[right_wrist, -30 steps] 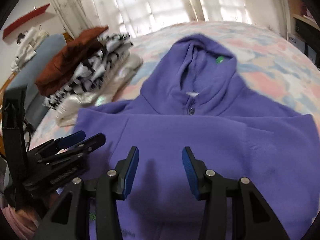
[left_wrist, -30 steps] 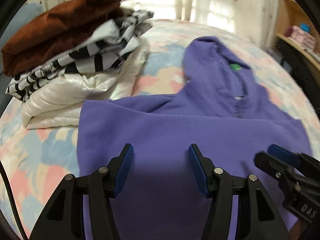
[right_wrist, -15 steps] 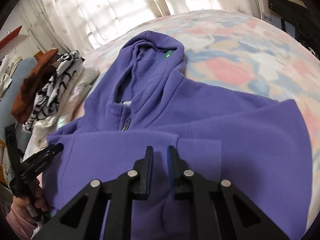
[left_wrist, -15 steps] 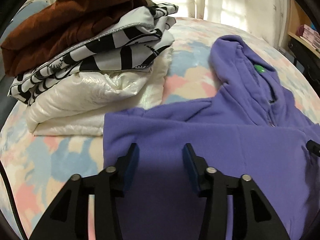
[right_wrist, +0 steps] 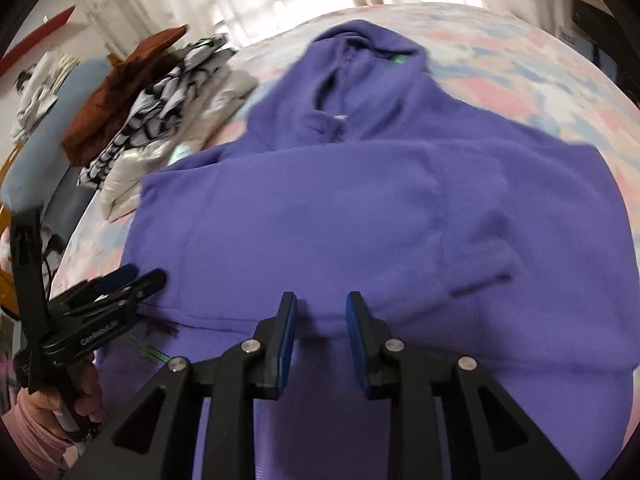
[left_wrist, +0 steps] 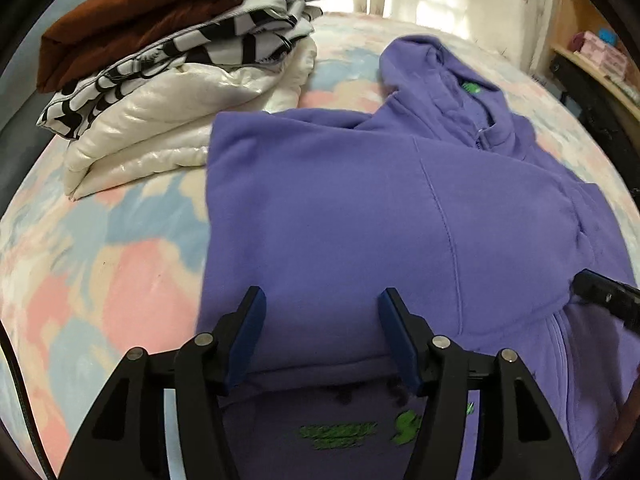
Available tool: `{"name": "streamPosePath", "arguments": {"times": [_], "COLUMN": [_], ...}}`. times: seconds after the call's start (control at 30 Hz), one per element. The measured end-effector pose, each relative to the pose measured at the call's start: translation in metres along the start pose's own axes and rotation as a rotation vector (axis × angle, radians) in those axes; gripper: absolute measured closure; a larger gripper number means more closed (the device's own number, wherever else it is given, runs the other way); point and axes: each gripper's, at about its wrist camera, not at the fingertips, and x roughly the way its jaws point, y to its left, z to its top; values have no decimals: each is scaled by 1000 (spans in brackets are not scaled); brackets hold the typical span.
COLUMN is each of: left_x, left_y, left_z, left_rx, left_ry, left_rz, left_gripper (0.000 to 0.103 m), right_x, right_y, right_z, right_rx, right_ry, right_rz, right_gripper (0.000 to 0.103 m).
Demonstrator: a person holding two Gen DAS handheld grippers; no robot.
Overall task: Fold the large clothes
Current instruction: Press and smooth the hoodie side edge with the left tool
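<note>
A purple hoodie (left_wrist: 360, 208) lies flat on the bed, hood at the far end, both sleeves folded across its chest; it also fills the right wrist view (right_wrist: 360, 216). Green print (left_wrist: 340, 436) shows on its near part. My left gripper (left_wrist: 322, 332) is open and empty, hovering over the hoodie's near left part. My right gripper (right_wrist: 321, 328) is open with a narrower gap, empty, over the hoodie's near middle. The left gripper also shows at the left in the right wrist view (right_wrist: 132, 280), and the right gripper's tip shows at the right in the left wrist view (left_wrist: 600, 292).
A stack of folded clothes, brown (left_wrist: 132, 28), black-and-white (left_wrist: 192, 56) and shiny white (left_wrist: 168, 120), sits on the bed at the far left, touching the hoodie's shoulder. The pastel bedspread (left_wrist: 100, 260) shows left of the hoodie. Shelves (left_wrist: 592, 64) stand at the right.
Both grippers pulled back toward the hoodie's near hem. The right gripper, nearly shut half a second ago, has opened. The left gripper has opened wider.
</note>
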Motion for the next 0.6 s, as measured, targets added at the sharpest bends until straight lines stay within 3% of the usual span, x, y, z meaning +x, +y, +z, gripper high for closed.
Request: {"name": "streamPosePath", "arguments": {"times": [0.1,0.3,0.6], "left_x": [-12,-39,-84], "left_y": [7,16,26], "left_z": [-6,-23,-62], "left_rx": [8,-10,-66], "left_ry": [-8,-1,-8], "left_rz": [18,25,1], "left_gripper": [44,36,36], "right_x": [-18,-56,-108], "right_y": [-33,-81,-82], "right_z": [-7,-36,-73], "right_rx": [68,169,191], "right_ry": [-9,-16,-69], "right_rz": [-67,-109,-85], "right_gripper": [78,78,77]}}
